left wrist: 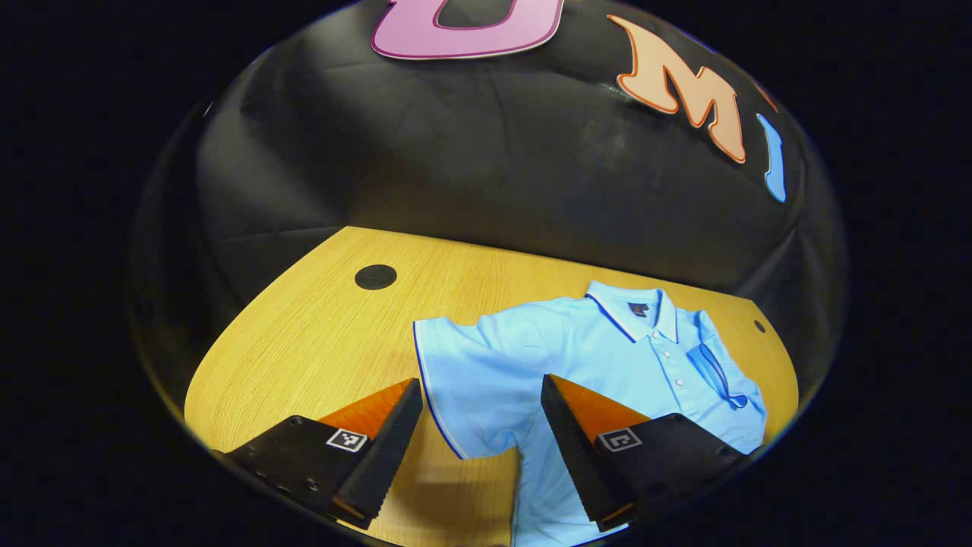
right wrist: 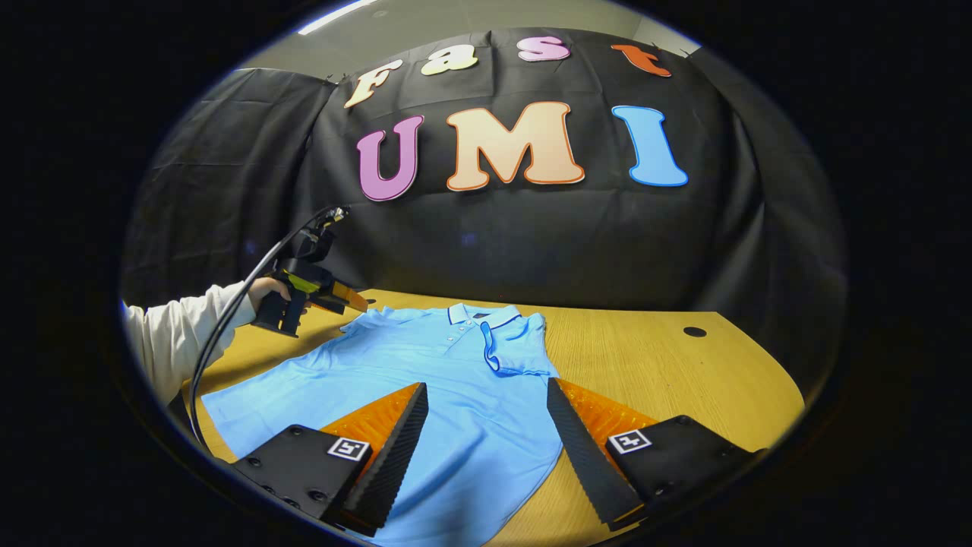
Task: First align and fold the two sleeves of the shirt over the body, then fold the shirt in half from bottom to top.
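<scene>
A light blue polo shirt lies flat, collar away from me, on the wooden table. One short sleeve is spread out to the side. The other sleeve lies folded over the chest. My left gripper hovers open above the spread sleeve and holds nothing. In the right gripper view, the shirt stretches toward me with the folded sleeve near the collar. My right gripper is open over the shirt's lower body. The left gripper hangs above the far sleeve, held by a hand.
The person's white sleeve and a black cable come in at the left edge of the table. The tabletop has round black holes. Black cloth walls stand behind the table.
</scene>
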